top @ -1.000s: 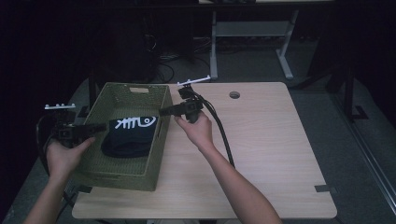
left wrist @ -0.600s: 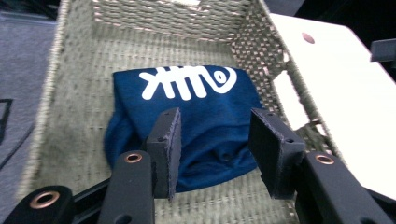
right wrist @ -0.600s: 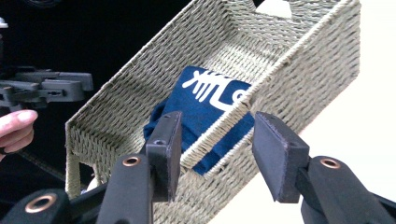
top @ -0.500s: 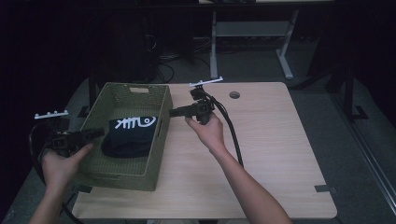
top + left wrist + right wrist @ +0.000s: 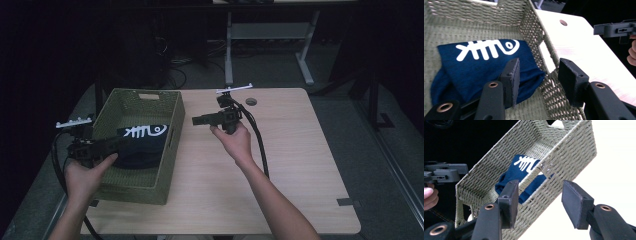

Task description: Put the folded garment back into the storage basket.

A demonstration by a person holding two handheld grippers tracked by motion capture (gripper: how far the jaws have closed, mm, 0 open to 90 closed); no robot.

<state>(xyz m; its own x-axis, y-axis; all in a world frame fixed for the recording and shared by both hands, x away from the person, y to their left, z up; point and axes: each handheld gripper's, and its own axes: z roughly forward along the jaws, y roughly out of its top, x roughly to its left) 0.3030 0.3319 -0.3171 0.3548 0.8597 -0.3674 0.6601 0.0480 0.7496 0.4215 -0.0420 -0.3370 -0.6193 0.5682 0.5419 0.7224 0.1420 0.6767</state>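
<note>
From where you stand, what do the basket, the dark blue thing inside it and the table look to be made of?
Basket: woven olive fibre or cord, matte; the plaited weave shows. Blue thing: soft folded cloth, probably knit cotton, with a white print. Table: pale wood-grain top, likely laminate, smooth.

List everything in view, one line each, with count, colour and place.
basket: one, olive-green woven, left part of the table.
folded cloth: one, dark blue with a white fish-bone print, inside the basket.
table: one, light wood.
table hole: one, grey, far edge of the table.
desk frame: one, white-grey, on the floor behind.
left hand-held gripper: one, black, jaws open over the basket's near right wall.
right hand-held gripper: one, black, jaws open, beside the basket.
</note>
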